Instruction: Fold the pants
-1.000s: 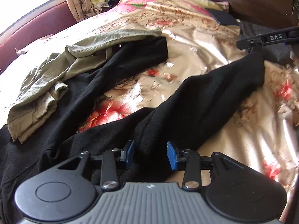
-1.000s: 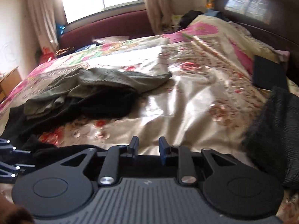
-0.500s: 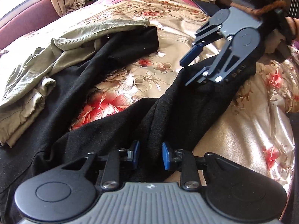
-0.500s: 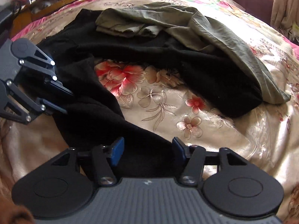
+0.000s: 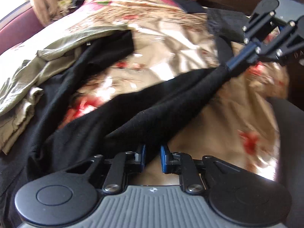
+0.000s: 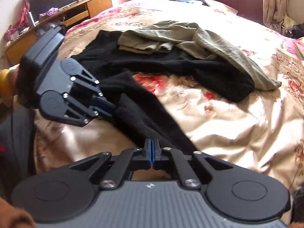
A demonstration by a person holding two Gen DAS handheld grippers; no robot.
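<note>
Over the bedspread (image 6: 237, 125), both hand-held grippers pinch black pants (image 5: 144, 110).

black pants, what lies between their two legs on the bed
Between the two legs of the black knit pants lies bare floral satin bedspread, nothing else; the right wrist view shows it.

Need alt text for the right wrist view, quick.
The right tool is shut on a black fabric pants leg, and the left tool grips the same leg. A crumpled olive-green garment overlaps the other leg on the floral bedspread.
</note>
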